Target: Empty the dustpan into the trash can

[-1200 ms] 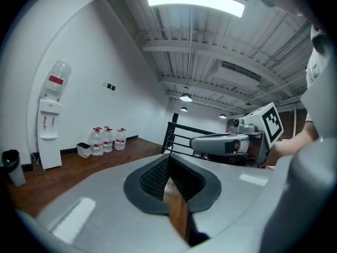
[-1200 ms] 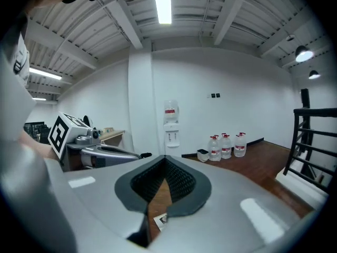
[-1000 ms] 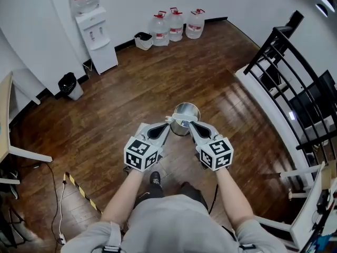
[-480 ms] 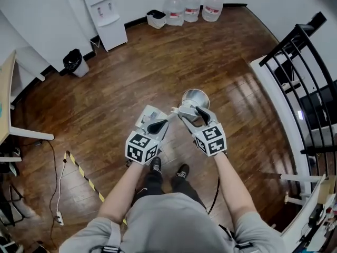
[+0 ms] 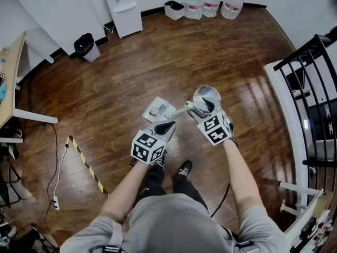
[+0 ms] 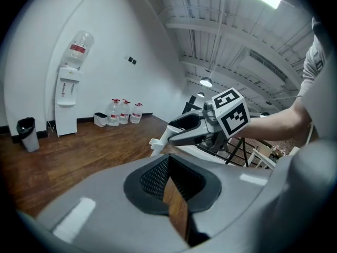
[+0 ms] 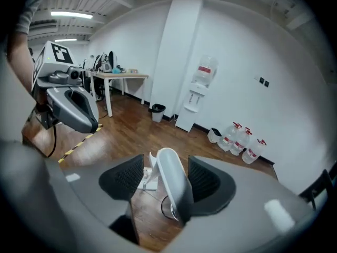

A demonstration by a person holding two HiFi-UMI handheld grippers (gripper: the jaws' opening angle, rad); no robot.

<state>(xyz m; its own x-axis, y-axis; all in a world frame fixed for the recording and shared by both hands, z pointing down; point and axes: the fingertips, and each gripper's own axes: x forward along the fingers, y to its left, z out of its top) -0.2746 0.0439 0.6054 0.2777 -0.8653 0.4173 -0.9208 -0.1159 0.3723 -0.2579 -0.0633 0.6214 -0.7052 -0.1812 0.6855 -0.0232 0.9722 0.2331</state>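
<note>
Apparently to leave the dustpan (image 5: 158,110) by the can (image 5: 207,88), right tongs (image 5: 196,108) are opening around its handle (image 7: 169,178); left tongs (image 5: 167,125) closed, empty.

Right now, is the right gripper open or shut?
Open, and opening: the right gripper has its jaws apart, with a visible gap beside the white dustpan handle between them.

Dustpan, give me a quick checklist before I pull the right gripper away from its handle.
1. Dustpan lying on the floor: ok, judging by the head view.
2. Right gripper letting go: ok, its jaws are opening, with the handle between them.
3. Left gripper shut and holding nothing: ok.
4. Trash can upright beside the dustpan: ok.
5. Dustpan fully emptied: cannot tell.
</note>
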